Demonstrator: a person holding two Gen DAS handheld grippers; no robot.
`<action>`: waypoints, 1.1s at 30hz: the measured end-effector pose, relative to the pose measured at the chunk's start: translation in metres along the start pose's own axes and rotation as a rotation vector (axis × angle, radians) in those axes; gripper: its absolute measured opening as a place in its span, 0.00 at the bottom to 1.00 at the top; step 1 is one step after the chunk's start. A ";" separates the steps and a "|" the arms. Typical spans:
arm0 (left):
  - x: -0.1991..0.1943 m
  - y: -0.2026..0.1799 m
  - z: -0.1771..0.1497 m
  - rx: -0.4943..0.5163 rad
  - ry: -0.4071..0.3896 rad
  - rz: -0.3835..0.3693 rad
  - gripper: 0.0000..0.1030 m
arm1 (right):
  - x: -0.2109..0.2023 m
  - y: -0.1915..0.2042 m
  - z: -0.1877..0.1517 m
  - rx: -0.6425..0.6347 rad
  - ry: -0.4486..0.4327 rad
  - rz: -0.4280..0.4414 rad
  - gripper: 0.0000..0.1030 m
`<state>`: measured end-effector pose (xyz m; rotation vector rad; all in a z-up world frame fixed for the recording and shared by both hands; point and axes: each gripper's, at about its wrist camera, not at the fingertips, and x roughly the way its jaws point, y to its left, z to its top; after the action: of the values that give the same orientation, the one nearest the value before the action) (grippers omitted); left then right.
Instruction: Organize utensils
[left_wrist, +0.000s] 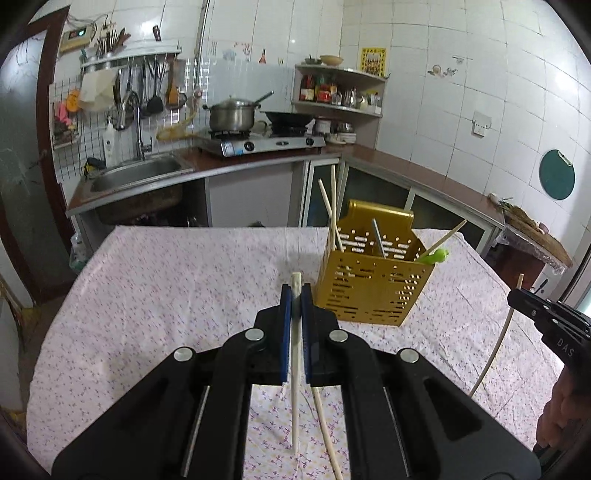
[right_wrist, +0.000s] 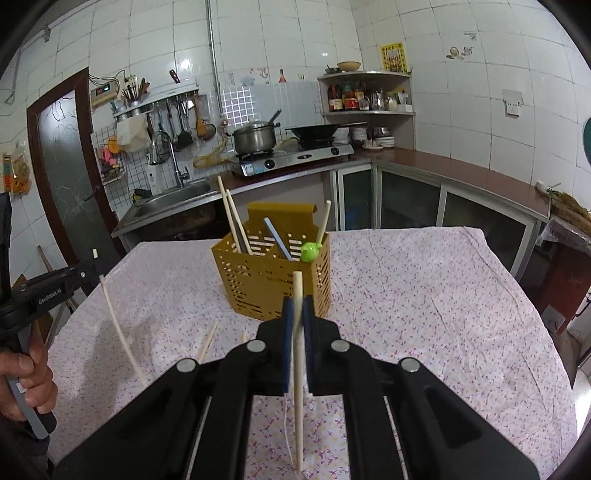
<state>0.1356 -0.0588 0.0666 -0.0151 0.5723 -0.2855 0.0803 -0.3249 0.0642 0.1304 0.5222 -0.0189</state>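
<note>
Pale wooden chopstick (left_wrist: 295, 369) in left gripper (left_wrist: 295, 295), perforated yellow holder (left_wrist: 373, 284) beside

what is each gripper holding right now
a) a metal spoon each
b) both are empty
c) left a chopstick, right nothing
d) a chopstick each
d: the left gripper is shut on a pale chopstick and the right gripper is shut on another chopstick, both in front of the yellow utensil holder.

Table w/ floral cloth (left_wrist: 166, 280): gold caddy (left_wrist: 373, 291), loose chopstick (left_wrist: 327, 435)
</note>
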 end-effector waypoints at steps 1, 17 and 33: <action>-0.003 0.000 0.001 0.000 -0.006 0.001 0.04 | -0.002 -0.001 0.000 -0.001 -0.006 -0.001 0.06; -0.024 -0.005 0.023 0.025 -0.062 -0.003 0.04 | -0.040 0.007 0.035 -0.033 -0.128 -0.012 0.06; -0.041 -0.014 0.076 0.058 -0.152 -0.029 0.04 | -0.060 0.017 0.089 -0.099 -0.232 -0.033 0.06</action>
<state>0.1395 -0.0659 0.1533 0.0108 0.4132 -0.3262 0.0734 -0.3207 0.1726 0.0226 0.2930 -0.0396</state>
